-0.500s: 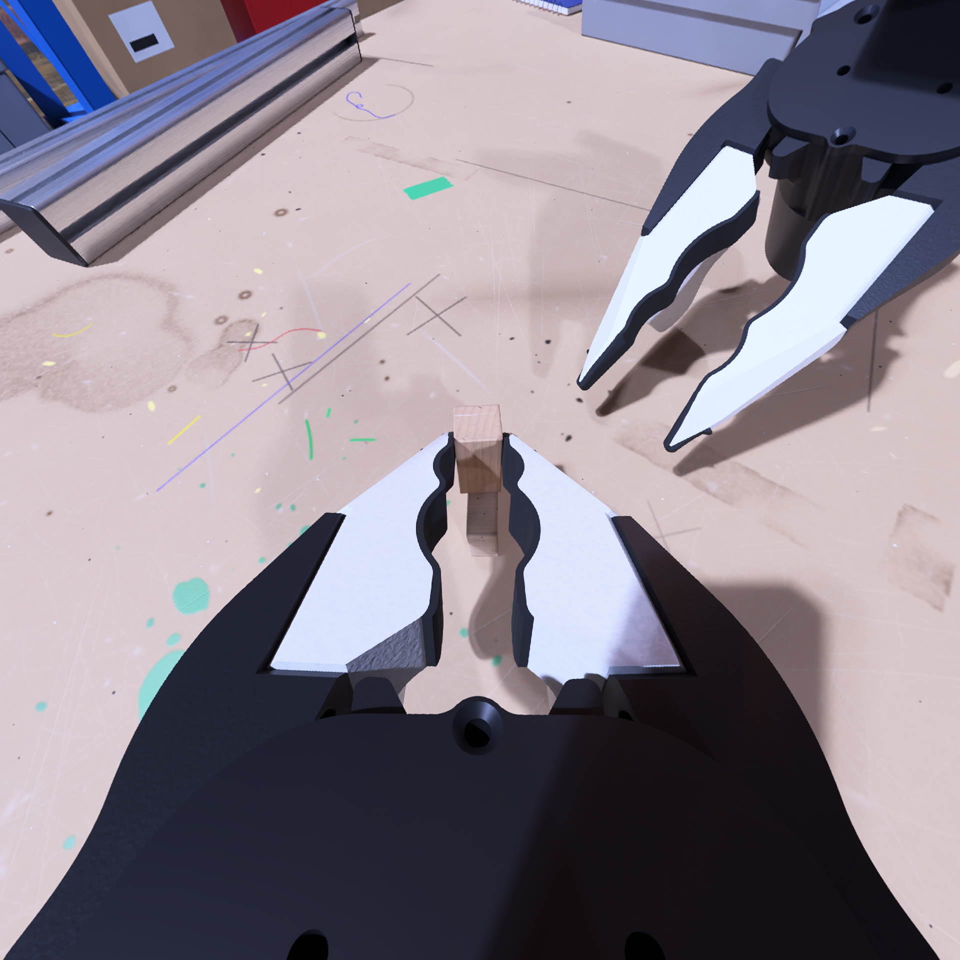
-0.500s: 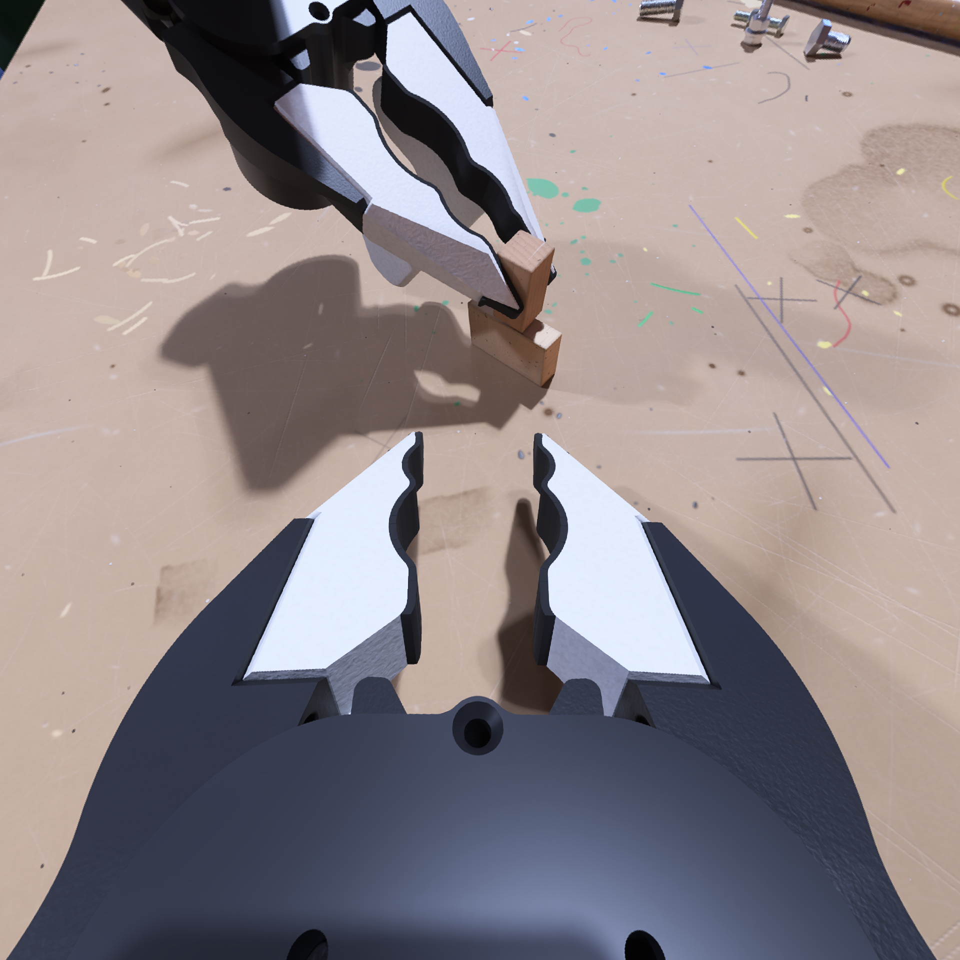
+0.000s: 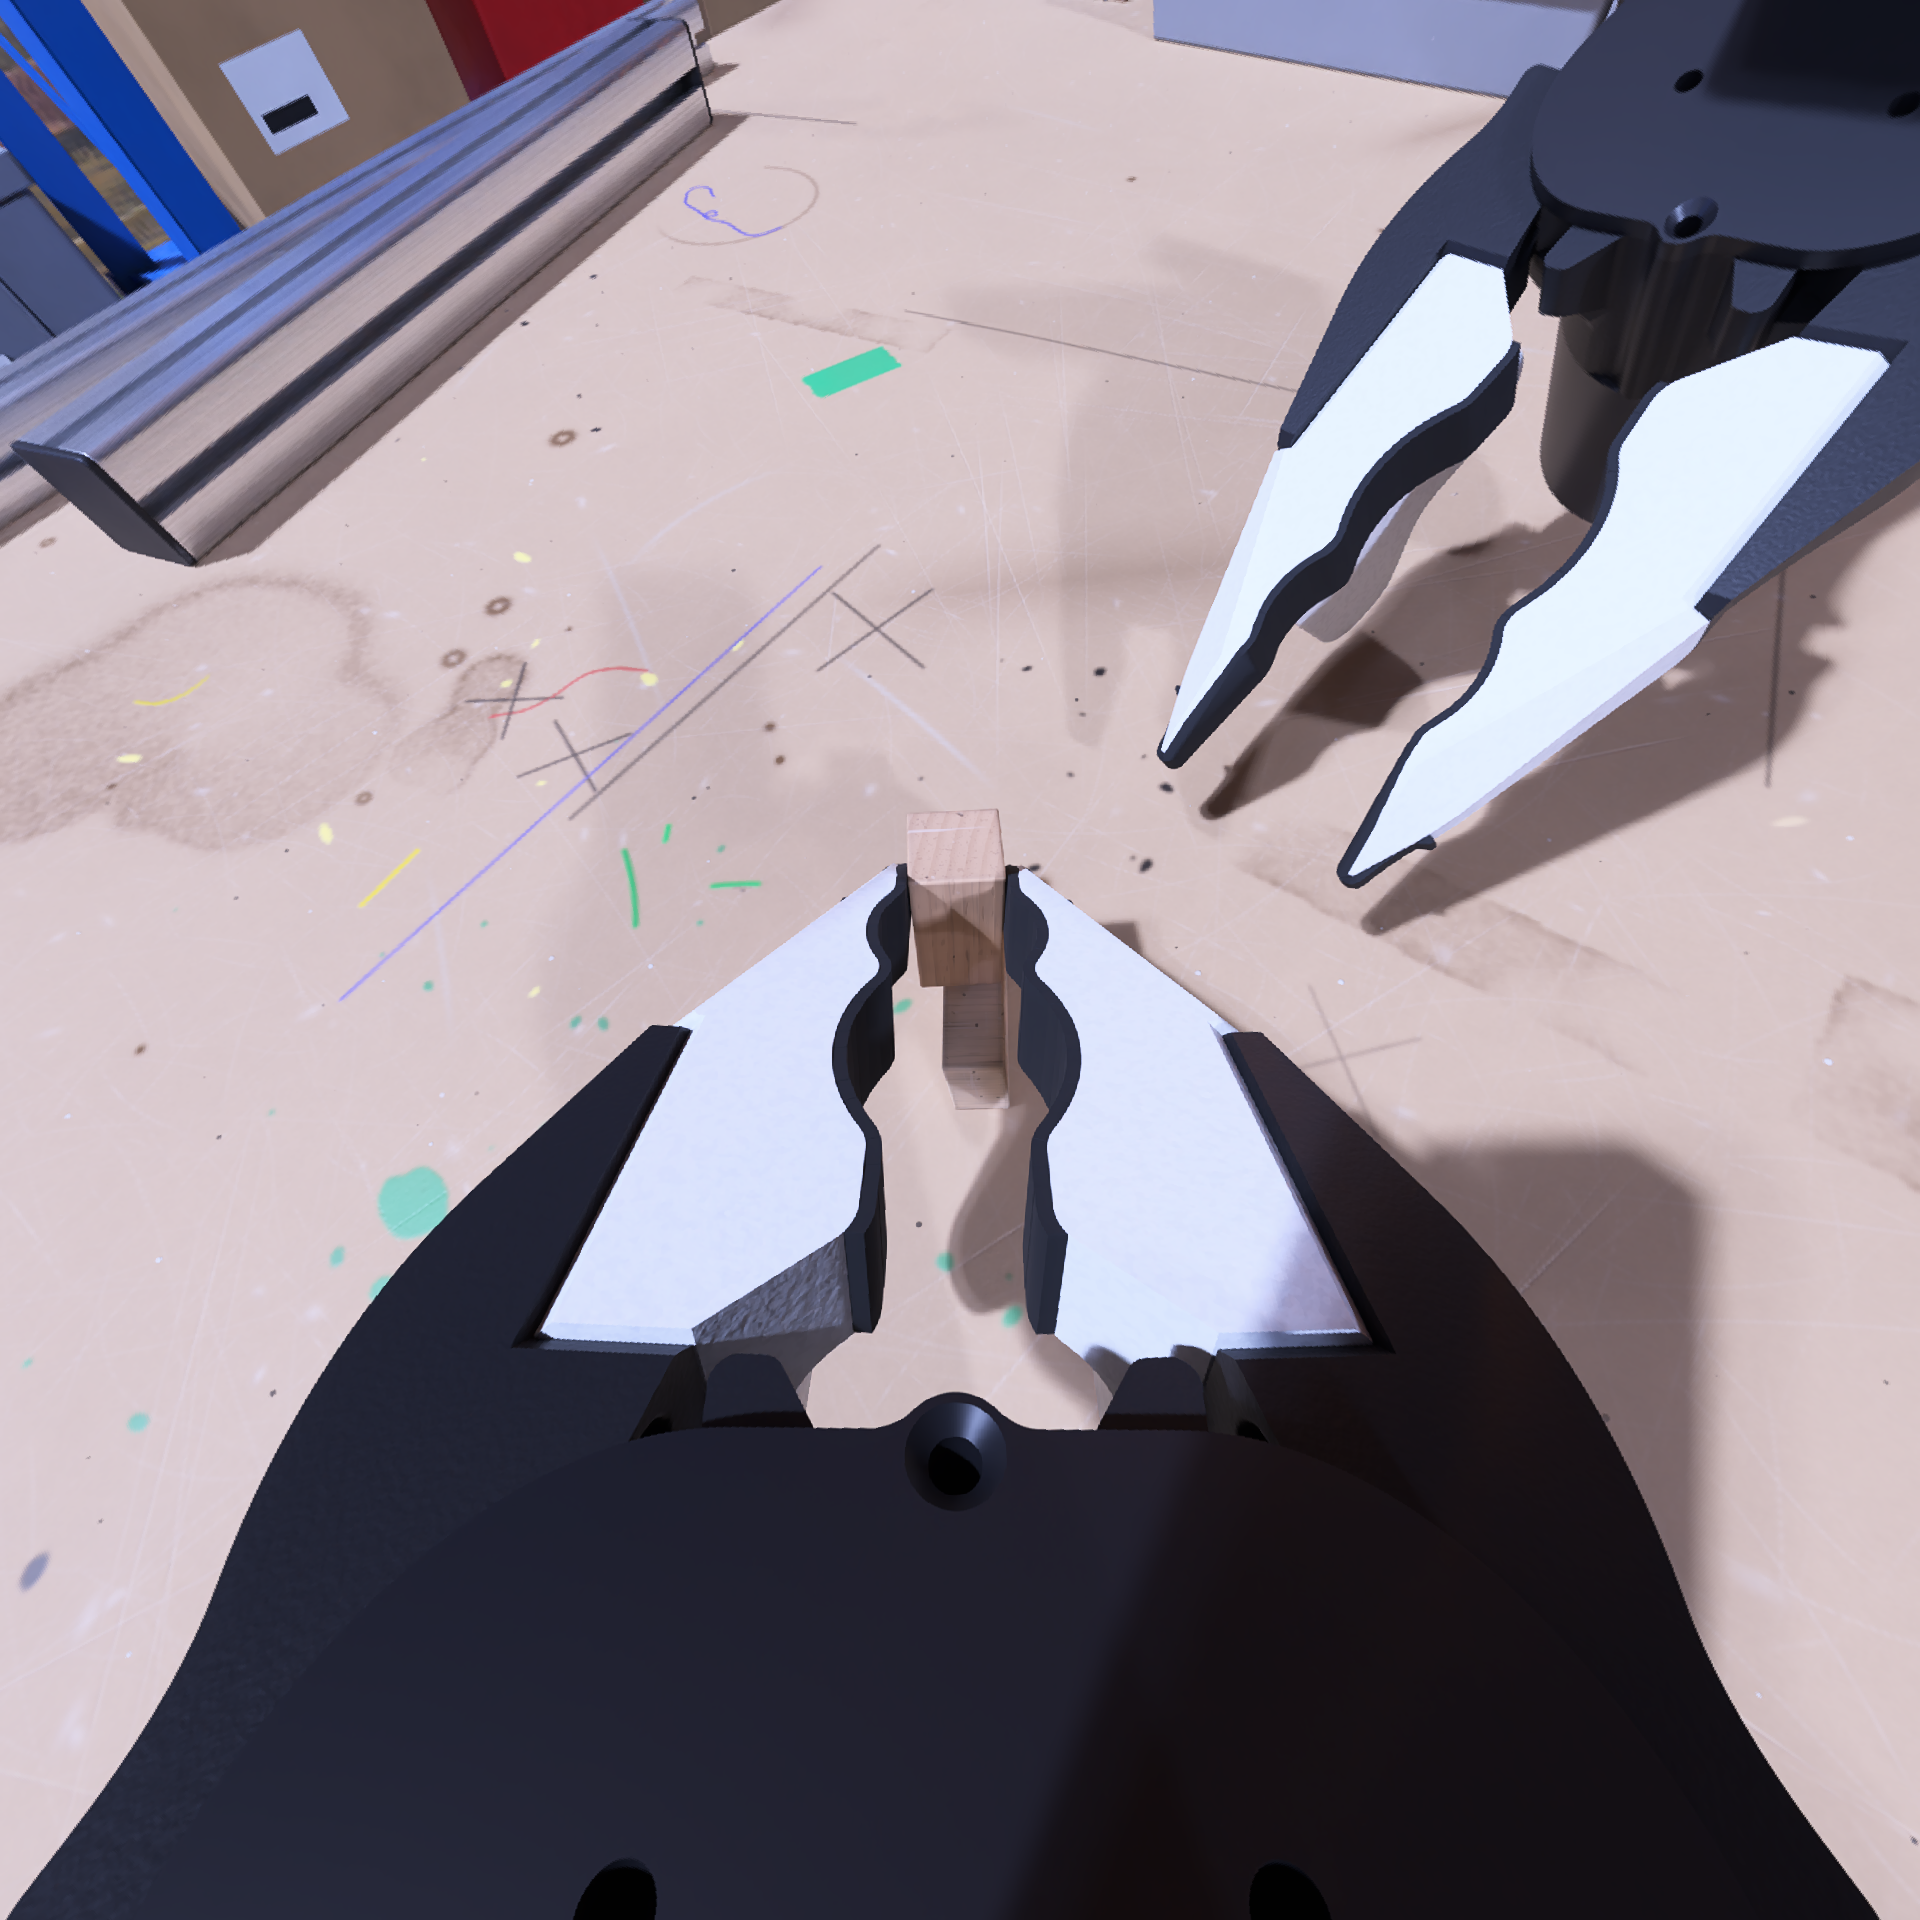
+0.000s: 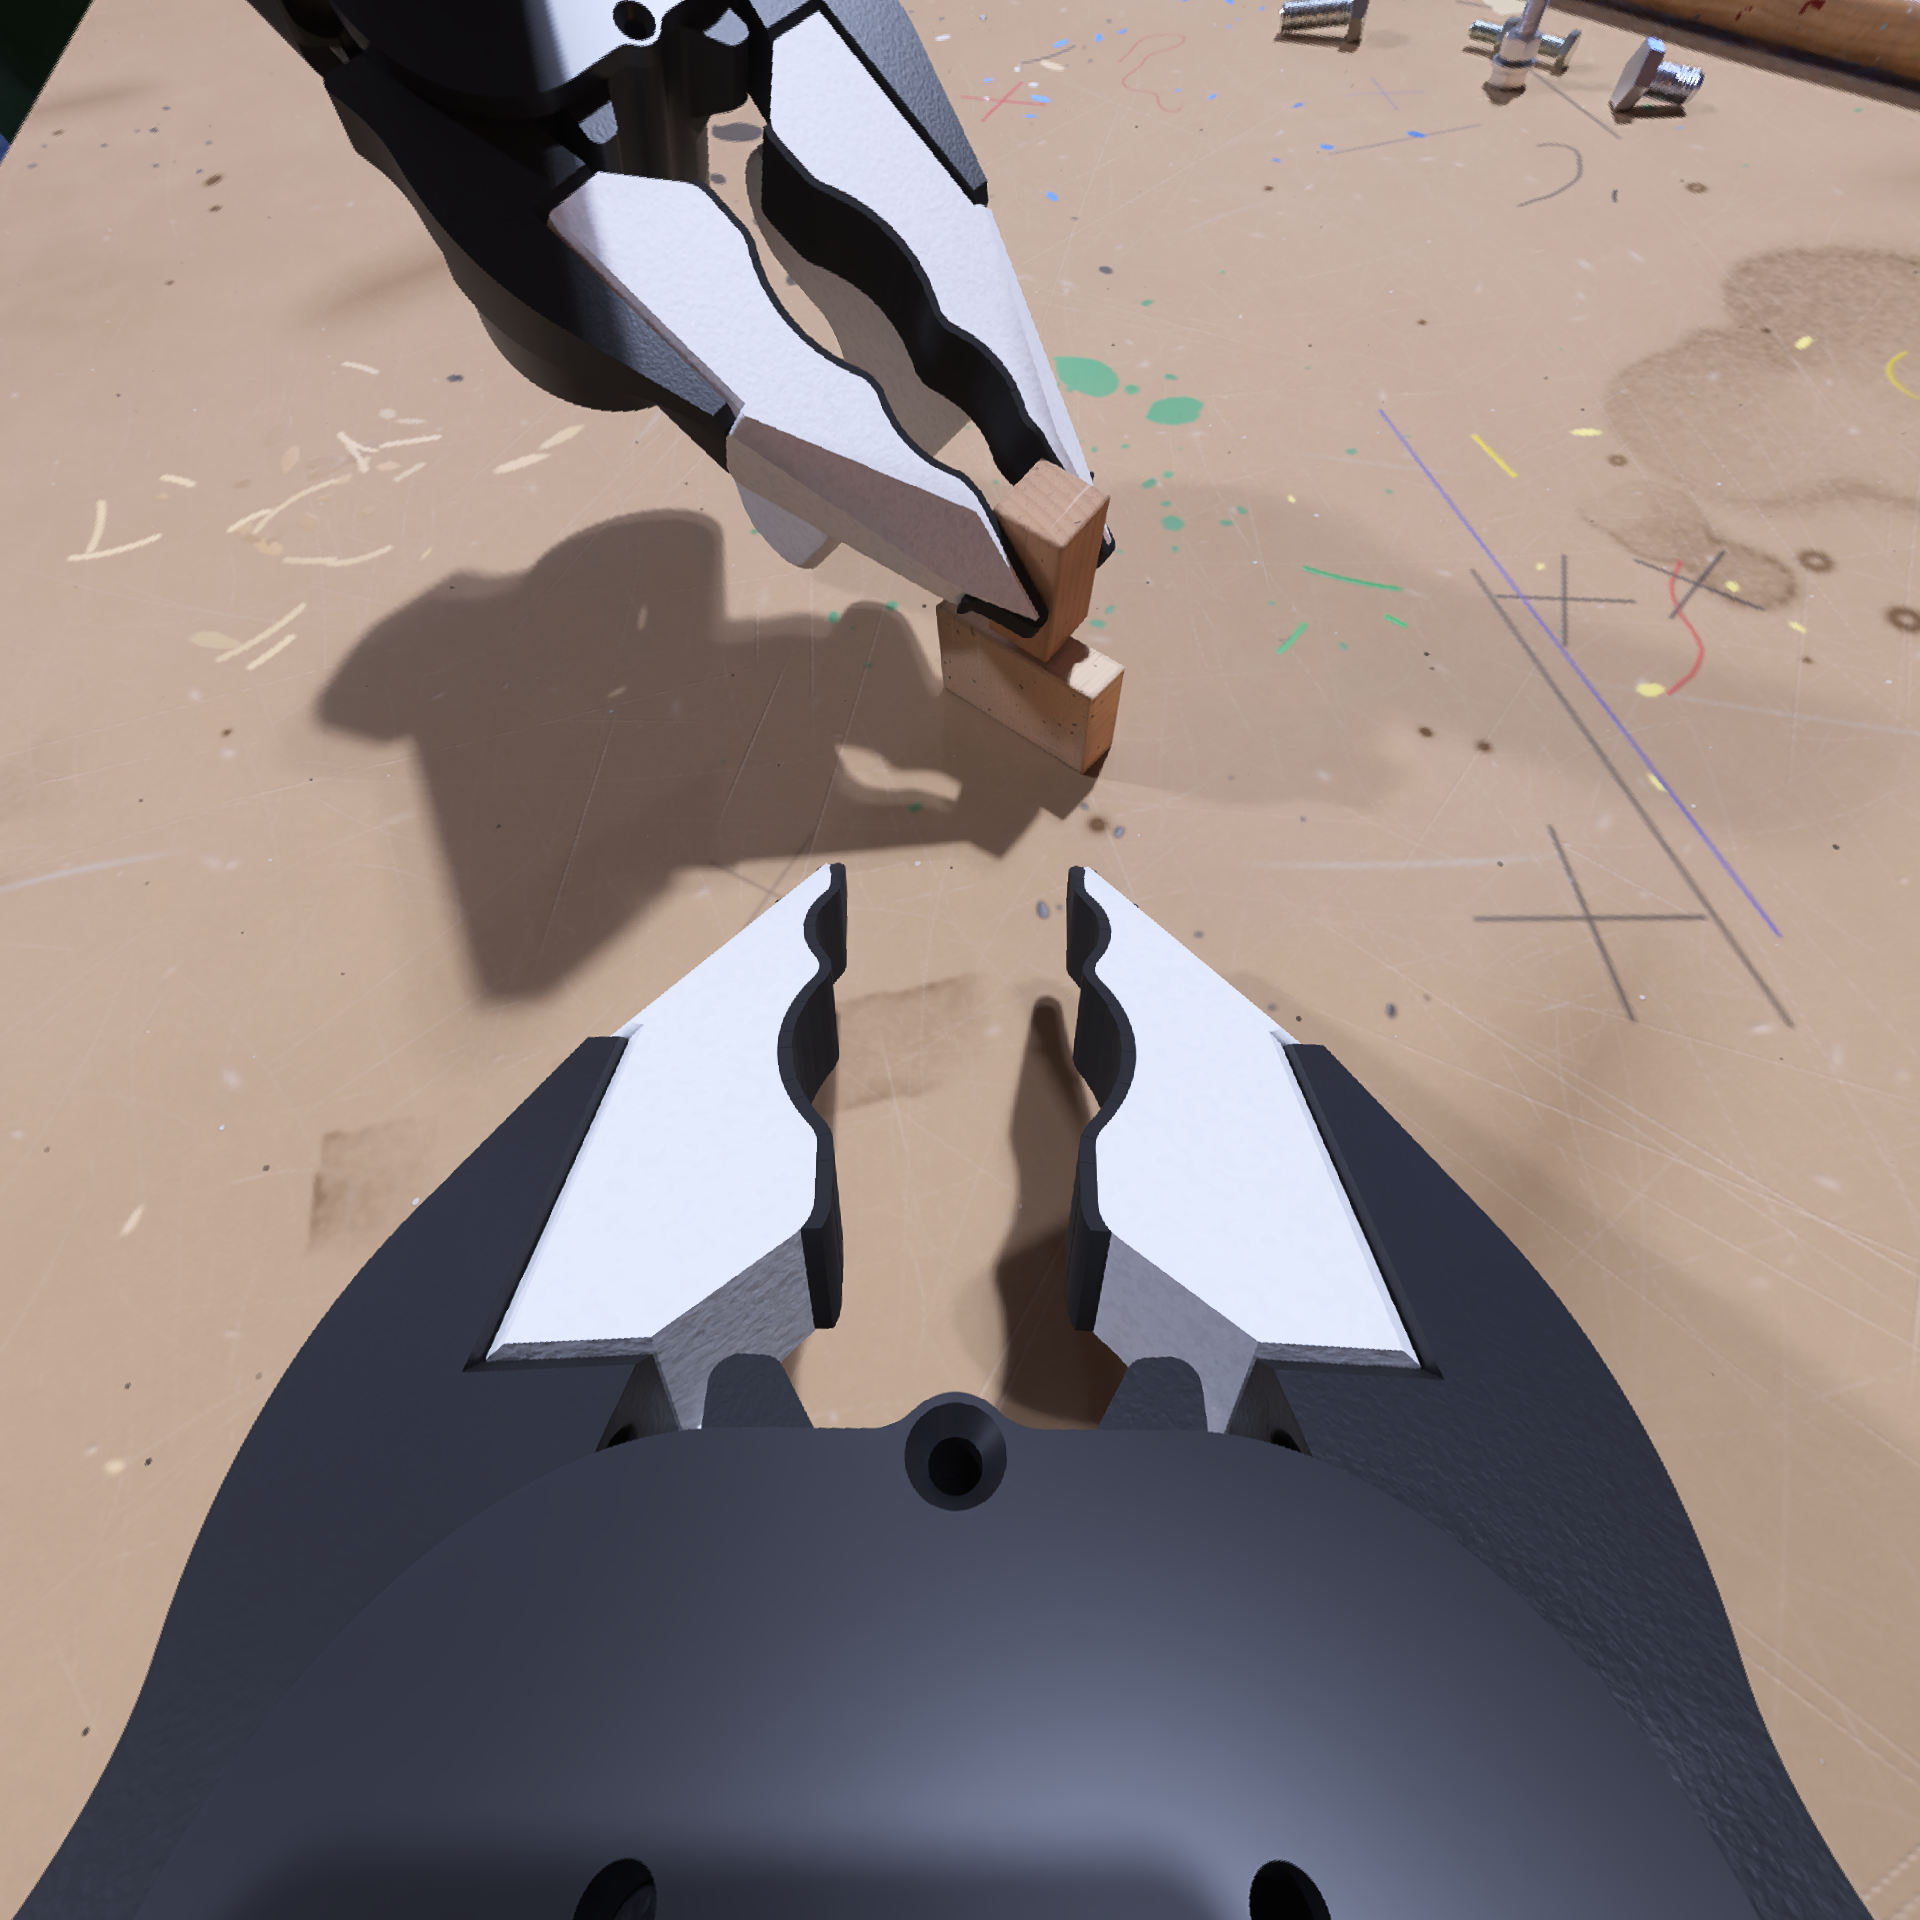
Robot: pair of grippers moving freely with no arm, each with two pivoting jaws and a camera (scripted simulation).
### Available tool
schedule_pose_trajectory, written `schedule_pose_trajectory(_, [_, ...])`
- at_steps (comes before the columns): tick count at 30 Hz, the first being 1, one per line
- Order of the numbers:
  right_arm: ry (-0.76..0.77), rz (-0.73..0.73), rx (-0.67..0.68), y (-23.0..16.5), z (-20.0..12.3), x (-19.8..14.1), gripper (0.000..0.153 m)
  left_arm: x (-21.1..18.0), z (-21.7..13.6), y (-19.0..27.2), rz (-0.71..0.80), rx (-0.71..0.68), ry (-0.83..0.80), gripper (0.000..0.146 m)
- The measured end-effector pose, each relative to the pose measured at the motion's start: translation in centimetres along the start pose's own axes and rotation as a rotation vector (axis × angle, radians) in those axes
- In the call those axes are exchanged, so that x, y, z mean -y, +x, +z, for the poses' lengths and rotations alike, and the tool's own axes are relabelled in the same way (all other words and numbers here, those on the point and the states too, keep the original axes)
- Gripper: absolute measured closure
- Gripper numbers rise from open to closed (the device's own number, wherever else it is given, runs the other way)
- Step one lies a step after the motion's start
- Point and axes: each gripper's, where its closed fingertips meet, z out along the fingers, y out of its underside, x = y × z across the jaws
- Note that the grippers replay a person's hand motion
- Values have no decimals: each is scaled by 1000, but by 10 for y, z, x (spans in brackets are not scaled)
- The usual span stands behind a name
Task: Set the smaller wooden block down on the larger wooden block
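Observation:
My left gripper [image 3: 956,883] is shut on the smaller wooden block [image 3: 954,904], gripped at its fingertips. The block is tilted, and its lower end is at the top of the larger wooden block [image 3: 977,1044], which lies on the table below. In the right wrist view the left gripper [image 4: 1060,582] comes down from the upper left, holding the smaller block [image 4: 1055,556] over the larger block [image 4: 1034,696]. I cannot tell whether the two blocks touch. My right gripper [image 4: 956,883] is open and empty, a short way in front of the blocks. It also shows in the left wrist view [image 3: 1262,816].
A long metal rail [image 3: 343,301] lies at the far left of the table [image 3: 312,1039]. Several metal bolts [image 4: 1538,52] lie at the far edge in the right wrist view. A grey box [image 3: 1351,31] stands at the back.
Almost nothing has moved. The left gripper still holds the smaller block in the same place over the larger one. The right gripper has not moved.

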Motion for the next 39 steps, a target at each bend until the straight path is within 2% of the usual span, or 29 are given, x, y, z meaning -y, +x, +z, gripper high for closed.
schedule_pose_trajectory(22, [0,-3,3,-1,0,0,110,1,-1,-1,1,9,-19,129])
schedule_pose_trajectory(30, [1,3,5,0,0,0,110,0,-1,2,-97,-54,-13,129])
schedule_pose_trajectory(34, [1,6,5,0,0,0,110,-3,-1,0,-80,-43,-24,119])
schedule_pose_trajectory(39, [1,7,6,0,0,0,110,0,-2,1,-60,-41,1,122])
